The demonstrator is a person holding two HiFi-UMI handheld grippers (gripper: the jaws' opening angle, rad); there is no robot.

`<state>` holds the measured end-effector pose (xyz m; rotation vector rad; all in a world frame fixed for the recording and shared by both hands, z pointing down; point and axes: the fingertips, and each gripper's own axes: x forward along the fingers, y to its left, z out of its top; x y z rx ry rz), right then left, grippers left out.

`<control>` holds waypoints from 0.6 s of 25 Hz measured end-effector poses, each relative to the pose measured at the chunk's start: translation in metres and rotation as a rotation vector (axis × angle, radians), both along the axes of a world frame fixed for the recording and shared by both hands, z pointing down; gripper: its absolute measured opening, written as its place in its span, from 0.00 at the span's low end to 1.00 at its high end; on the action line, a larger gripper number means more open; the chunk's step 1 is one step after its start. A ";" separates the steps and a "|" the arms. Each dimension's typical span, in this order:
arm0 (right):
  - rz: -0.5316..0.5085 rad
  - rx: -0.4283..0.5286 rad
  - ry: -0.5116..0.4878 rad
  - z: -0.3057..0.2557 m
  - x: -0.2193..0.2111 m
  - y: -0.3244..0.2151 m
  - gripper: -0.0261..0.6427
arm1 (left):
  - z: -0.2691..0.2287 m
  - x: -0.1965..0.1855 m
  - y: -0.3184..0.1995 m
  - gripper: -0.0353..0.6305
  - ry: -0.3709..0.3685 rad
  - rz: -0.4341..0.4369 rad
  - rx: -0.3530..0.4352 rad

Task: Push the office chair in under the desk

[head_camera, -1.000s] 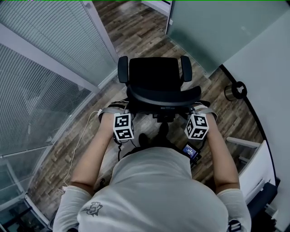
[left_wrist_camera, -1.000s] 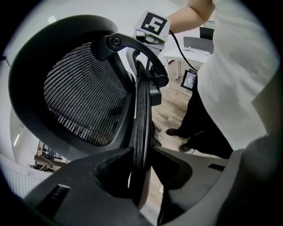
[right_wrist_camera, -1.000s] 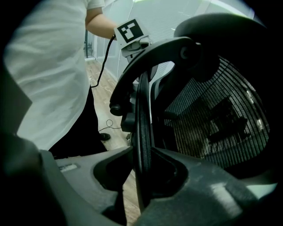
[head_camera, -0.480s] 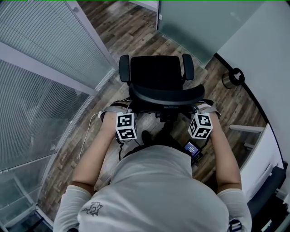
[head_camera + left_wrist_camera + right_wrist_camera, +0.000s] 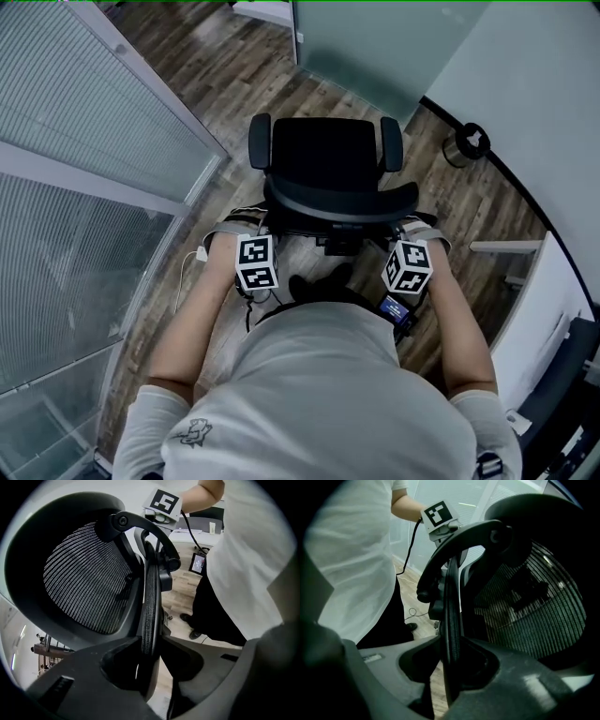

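Note:
The black office chair (image 5: 326,155) stands on the wood floor right in front of me, its seat facing away. My left gripper (image 5: 251,227) is shut on the left edge of the curved backrest (image 5: 342,199), and my right gripper (image 5: 418,228) is shut on the right edge. In the left gripper view the backrest rim (image 5: 150,597) runs straight down between the jaws of the left gripper (image 5: 149,654), with the mesh (image 5: 84,583) to its left. The right gripper view shows the same rim (image 5: 451,597) pinched in the right gripper (image 5: 451,667).
A glass partition with blinds (image 5: 84,169) runs along the left. A frosted panel (image 5: 375,47) stands ahead. A small round bin (image 5: 462,147) sits by the curved wall at the right. White furniture (image 5: 542,305) is at the right edge. A cable (image 5: 187,272) lies on the floor.
The floor, bin and walls have slid left and up in the head view while the chair stays in front of me, so the chair and I have moved together. Both grips are unchanged.

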<state>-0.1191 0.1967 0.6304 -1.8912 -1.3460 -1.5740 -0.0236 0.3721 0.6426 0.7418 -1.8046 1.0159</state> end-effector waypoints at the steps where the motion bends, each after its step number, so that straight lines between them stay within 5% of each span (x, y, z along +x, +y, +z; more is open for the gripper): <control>1: 0.010 -0.002 -0.002 0.000 -0.004 -0.004 0.19 | 0.000 -0.006 -0.003 0.24 0.001 0.007 0.000; 15: 0.154 -0.009 -0.016 -0.001 -0.056 -0.051 0.19 | 0.001 -0.086 -0.038 0.24 0.002 0.126 -0.013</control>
